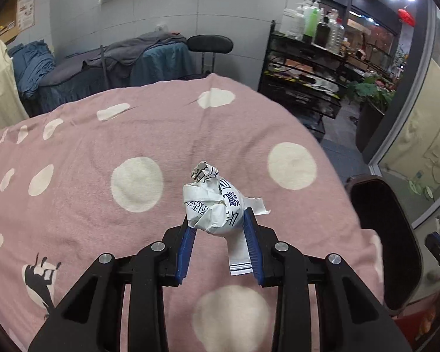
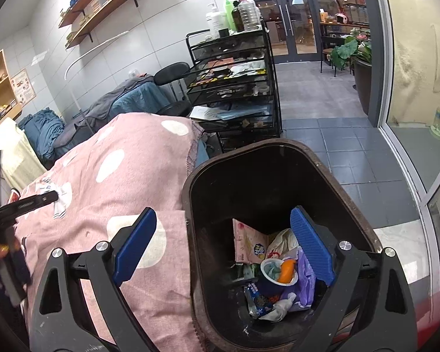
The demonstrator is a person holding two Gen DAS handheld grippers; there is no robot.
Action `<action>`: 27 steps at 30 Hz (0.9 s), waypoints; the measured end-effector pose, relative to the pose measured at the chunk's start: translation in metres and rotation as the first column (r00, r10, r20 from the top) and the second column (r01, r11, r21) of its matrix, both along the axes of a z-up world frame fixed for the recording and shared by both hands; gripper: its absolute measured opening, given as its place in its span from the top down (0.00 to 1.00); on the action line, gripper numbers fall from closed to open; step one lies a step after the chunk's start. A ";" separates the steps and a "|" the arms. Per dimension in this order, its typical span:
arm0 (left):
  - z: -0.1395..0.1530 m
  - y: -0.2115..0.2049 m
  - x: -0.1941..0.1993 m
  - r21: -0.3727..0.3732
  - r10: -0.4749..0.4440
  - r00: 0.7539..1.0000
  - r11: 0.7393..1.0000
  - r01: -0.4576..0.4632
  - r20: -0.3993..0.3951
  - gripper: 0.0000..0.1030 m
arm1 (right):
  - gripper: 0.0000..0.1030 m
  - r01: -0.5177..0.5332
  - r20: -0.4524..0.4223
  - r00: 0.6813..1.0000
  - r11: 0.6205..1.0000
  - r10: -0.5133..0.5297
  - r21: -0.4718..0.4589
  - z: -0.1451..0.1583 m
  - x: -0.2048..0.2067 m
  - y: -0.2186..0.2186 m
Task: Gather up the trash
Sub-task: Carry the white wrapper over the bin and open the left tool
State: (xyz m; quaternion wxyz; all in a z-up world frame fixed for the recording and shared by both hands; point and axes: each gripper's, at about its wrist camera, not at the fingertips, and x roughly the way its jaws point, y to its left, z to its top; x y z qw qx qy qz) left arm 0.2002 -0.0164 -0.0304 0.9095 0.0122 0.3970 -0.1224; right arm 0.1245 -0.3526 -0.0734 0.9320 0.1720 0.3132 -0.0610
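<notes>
My left gripper [image 1: 218, 223] is shut on a crumpled white paper wrapper [image 1: 214, 205] with dark print, held over the pink polka-dot blanket [image 1: 102, 146]. The same wrapper [image 2: 58, 199] shows small in the right wrist view, with the left gripper's black arm across it. My right gripper [image 2: 223, 220] is open and empty; one finger is over the blanket [image 2: 102, 182], the other over the dark brown trash bin [image 2: 349, 202]. The bin holds several pieces of trash, among them a snack packet [image 2: 249, 246] and a cup [image 2: 274, 272]. The bin [image 1: 381, 234] also shows at the right of the left wrist view.
A black wire cart [image 2: 234, 88] with bottles on top stands beyond the bed's far end. A black chair [image 1: 209, 47] and a bed with blue and grey covers [image 1: 102, 67] are by the tiled wall. A glass wall [image 2: 410, 117] runs along the right.
</notes>
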 end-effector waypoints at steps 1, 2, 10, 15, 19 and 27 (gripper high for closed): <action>0.003 -0.009 -0.007 -0.011 -0.024 1.000 1.000 0.024 0.006 0.68 | 0.11 0.006 0.002 1.000 1.000 -0.006 0.000 0.000 -0.001 -0.002; 0.005 -0.018 -0.015 -0.021 -0.052 0.999 0.998 0.052 0.012 0.68 | 0.11 0.008 0.002 1.000 1.000 -0.008 0.000 0.000 -0.001 -0.004; 0.007 -0.090 -0.053 -0.039 -0.239 0.971 0.970 0.239 0.017 0.68 | 0.11 0.058 0.003 0.998 0.998 -0.058 0.000 0.000 -0.008 -0.024; 0.003 -0.127 -0.063 -0.028 -0.318 0.948 0.948 0.318 0.013 0.68 | 0.11 0.101 0.011 0.995 0.995 -0.101 0.003 0.001 -0.014 -0.040; -0.001 -0.156 -0.066 -0.005 -0.366 0.930 0.930 0.366 0.008 0.68 | 0.11 0.149 0.021 0.989 0.989 -0.149 -0.006 0.004 -0.020 -0.056; -0.018 -0.206 -0.068 0.077 -0.428 0.904 0.900 0.428 -0.013 0.60 | 0.11 0.218 0.010 0.976 0.976 -0.218 -0.010 0.005 -0.025 -0.083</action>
